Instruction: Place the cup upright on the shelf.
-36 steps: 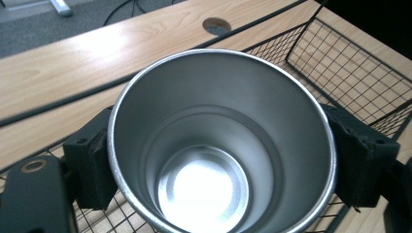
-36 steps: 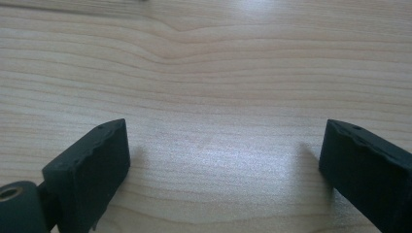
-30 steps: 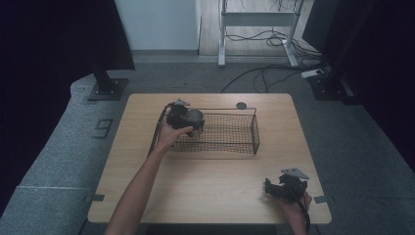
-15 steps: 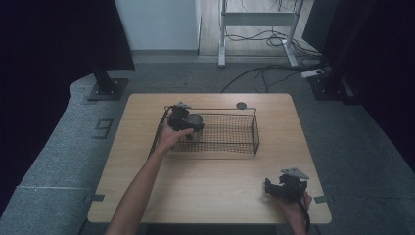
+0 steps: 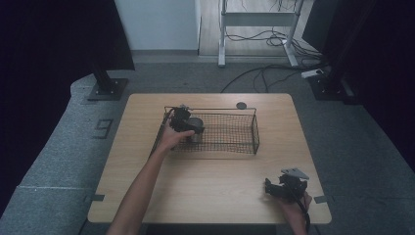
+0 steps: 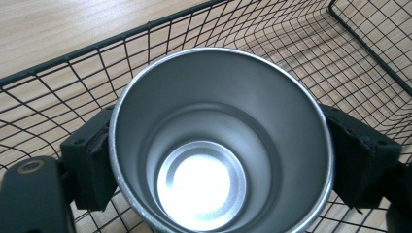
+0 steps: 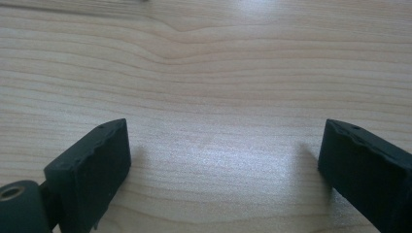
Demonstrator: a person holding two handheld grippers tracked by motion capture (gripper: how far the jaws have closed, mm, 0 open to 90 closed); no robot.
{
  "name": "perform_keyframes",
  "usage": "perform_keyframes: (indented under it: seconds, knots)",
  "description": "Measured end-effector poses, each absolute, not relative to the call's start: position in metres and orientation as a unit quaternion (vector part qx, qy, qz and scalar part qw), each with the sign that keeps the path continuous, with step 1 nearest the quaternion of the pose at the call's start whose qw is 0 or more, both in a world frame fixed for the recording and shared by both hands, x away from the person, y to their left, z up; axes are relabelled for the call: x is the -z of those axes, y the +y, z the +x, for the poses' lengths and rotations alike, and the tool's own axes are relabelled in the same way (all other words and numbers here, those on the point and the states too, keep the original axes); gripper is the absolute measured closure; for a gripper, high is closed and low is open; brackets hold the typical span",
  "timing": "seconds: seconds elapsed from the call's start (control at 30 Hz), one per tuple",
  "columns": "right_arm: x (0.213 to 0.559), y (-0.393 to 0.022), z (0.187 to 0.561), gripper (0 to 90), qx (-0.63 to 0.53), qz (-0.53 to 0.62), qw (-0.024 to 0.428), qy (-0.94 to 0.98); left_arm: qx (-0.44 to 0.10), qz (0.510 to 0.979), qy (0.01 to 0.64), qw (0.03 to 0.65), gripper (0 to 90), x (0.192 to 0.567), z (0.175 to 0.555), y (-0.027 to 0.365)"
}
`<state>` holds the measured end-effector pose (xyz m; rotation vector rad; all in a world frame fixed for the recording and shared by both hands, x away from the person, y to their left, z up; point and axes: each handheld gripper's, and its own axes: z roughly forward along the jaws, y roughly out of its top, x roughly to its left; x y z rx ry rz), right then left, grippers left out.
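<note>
**Currently: Steel Cup Held Inside the Wire Basket**

Presently the left gripper (image 5: 188, 128) is clamped on the round brushed stainless-steel cup (image 6: 221, 145), with one black jaw pressed against each side of the cup wall just below the rim. The cup is upright, its open mouth faces the left gripper view's camera, and its interior is empty. In the high view the cup (image 5: 197, 129) sits at the left end of the rectangular black wire-mesh basket (image 5: 255, 132), within the basket's walls. The pictures do not show whether the cup base rests on the mesh floor or hangs just above it.

The basket stands on the far half of the light wooden surface (image 5: 210, 191). A small dark round disc (image 5: 241, 105) lies on the surface just beyond the basket's far rim.

The right gripper (image 5: 283, 188) rests near the front right corner of the surface, well apart from the basket. Its jaws stand wide apart with bare wood grain between them; it holds nothing.

Status assessment: the cup is judged to be at, or very near, its place in the basket. Transfer into the basket appears largely complete. Remaining steps, as judged: confirm the base is seated on the mesh, open the left jaws, and withdraw the left gripper upward clear of the basket rim. No action by the right gripper appears required.
</note>
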<state>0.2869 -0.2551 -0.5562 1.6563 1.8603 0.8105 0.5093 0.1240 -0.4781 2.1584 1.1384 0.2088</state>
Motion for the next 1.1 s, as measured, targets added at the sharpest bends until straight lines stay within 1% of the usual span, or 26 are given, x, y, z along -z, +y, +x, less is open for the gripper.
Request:
perform_keyframes:
  seconds: [0.07, 0.53, 1.1]
  knots:
    - [0.556, -0.255, 0.287, 4.7, -0.299, 0.611, 0.258, 0.686, -0.075, 0.828, 0.438, 0.342, 11.2, 0.477, 0.509, 0.124]
    - [0.556, -0.255, 0.287, 4.9, -0.299, 0.61, 0.258, 0.686, -0.084, 0.827, 0.439, 0.341, 11.3, 0.473, 0.509, 0.123]
    - [0.556, -0.255, 0.287, 4.9, -0.299, 0.611, 0.258, 0.687, -0.109, 0.806, 0.434, 0.388, 10.6, 0.442, 0.493, 0.143]
